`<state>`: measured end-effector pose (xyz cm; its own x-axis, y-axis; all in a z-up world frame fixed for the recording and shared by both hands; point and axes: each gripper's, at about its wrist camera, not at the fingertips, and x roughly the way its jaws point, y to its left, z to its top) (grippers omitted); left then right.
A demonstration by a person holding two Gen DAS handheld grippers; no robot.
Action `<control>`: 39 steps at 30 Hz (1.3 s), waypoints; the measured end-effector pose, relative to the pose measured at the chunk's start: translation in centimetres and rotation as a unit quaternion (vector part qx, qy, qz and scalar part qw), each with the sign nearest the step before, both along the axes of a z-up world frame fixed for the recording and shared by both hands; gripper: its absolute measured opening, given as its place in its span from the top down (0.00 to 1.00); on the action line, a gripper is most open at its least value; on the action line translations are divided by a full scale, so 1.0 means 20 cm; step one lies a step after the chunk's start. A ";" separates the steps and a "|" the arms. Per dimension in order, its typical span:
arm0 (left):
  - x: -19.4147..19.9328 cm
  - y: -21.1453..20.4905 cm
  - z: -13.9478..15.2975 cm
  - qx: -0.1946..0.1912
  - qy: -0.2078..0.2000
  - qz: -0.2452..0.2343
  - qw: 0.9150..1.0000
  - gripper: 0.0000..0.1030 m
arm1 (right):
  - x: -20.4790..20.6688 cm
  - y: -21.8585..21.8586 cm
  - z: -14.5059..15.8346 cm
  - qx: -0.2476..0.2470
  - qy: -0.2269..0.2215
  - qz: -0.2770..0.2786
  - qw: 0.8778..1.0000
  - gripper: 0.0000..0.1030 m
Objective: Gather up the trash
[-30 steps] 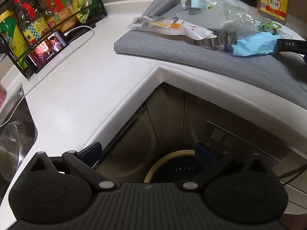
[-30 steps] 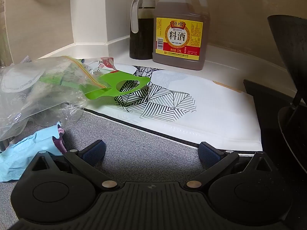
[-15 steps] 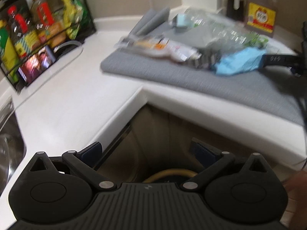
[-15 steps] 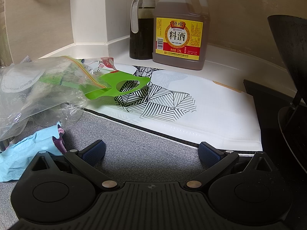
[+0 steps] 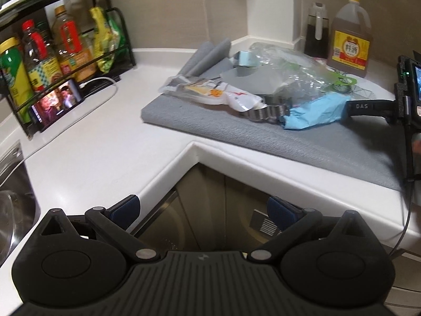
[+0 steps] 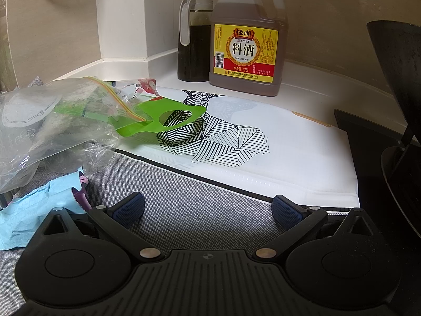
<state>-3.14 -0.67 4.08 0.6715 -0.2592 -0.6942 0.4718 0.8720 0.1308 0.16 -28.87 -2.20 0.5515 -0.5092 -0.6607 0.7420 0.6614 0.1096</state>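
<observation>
Jaws apart and empty on both grippers: the left gripper point(image 5: 202, 206) hangs off the inner corner of an L-shaped white worktop point(image 5: 100, 147), above the dark cabinet front below its edge, while the right gripper point(image 6: 208, 206) sits low over a grey mat point(image 6: 184, 205) with nothing between its blue pads point(image 6: 130, 205).

The trash lies heaped on the grey mat point(image 5: 302, 142), well ahead of the left gripper. A crumpled clear plastic bag point(image 5: 286, 79) tops the pile; in front of it lie a white snack wrapper point(image 5: 218, 94) with yellow print, a shiny metal band point(image 5: 265, 112) and a scrunched light-blue paper point(image 5: 313, 112), the last touching the black body of the right-hand tool at the frame's edge.

From the right wrist, the clear plastic bag point(image 6: 47, 129) fills the left side, a green card with a round hole point(image 6: 168, 119) sticking out from it over a white sheet with a black line pattern point(image 6: 276, 158). The light-blue paper point(image 6: 31, 210) lies just left of the left pad.

A jug of cooking wine point(image 6: 247, 44) and a dark sauce dispenser point(image 6: 193, 36) stand together by the wall. Across the corner, a black rack point(image 5: 60, 50) holds bottles, a lit phone point(image 5: 56, 102) propped at its foot.
</observation>
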 end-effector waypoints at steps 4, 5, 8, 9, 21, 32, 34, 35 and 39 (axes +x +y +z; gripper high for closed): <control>-0.02 0.04 0.01 -0.010 -0.006 0.000 1.000 0.00 | 0.00 0.00 0.00 0.000 0.000 0.000 1.000 0.00; -0.03 0.04 0.02 -0.014 -0.008 -0.001 1.000 0.00 | 0.01 0.00 -0.01 0.000 0.000 0.000 1.000 0.00; -0.05 0.05 0.03 -0.019 -0.010 -0.007 1.000 0.00 | 0.02 0.00 -0.01 -0.001 0.001 0.001 1.000 0.00; -0.06 0.05 0.03 -0.019 -0.010 -0.009 1.000 0.00 | 0.02 0.01 0.00 0.000 0.006 0.006 1.000 0.00; -0.17 0.05 0.12 -0.059 -0.012 -0.027 0.998 0.00 | -0.65 0.73 0.43 -0.134 -0.121 0.107 0.978 0.00; -0.36 0.14 0.19 -0.087 -0.032 -0.041 0.995 0.00 | -0.95 1.05 0.53 -0.164 -0.115 0.141 0.970 0.00; -0.37 0.16 0.19 -0.090 -0.030 -0.032 0.995 0.00 | -0.95 1.07 0.54 -0.158 -0.114 0.138 0.971 0.00; -0.37 0.18 0.19 -0.094 -0.027 -0.029 0.995 0.00 | -0.96 1.08 0.54 -0.155 -0.116 0.136 0.972 0.00; -0.39 0.23 0.21 -0.108 -0.023 -0.026 0.994 0.00 | -0.97 1.11 0.58 -0.150 -0.126 0.140 0.971 0.00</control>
